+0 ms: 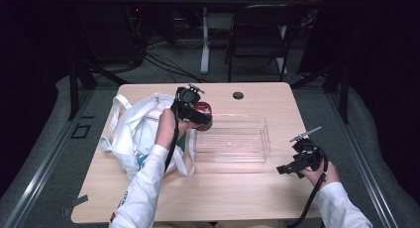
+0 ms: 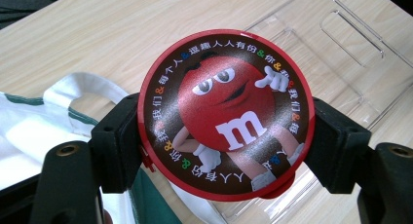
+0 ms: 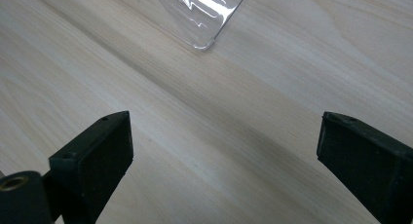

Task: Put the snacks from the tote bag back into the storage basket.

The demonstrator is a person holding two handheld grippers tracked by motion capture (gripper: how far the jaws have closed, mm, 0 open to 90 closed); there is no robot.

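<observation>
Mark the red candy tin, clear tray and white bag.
red candy tin (image 2: pixel 224 114), left gripper view, lid centre.
clear tray (image 1: pixel 262 139), high view, right wall.
white bag (image 1: pixel 131 131), high view, cloth body.

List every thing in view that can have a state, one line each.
Left gripper: shut on the round candy tin, held above the table.
Round candy tin: gripped at its sides, lid on, over the clear tray's left end.
Clear tray: upright, nothing in it.
White tote bag: slumped, lying on the table.
Right gripper: open, nothing between its jaws.
</observation>
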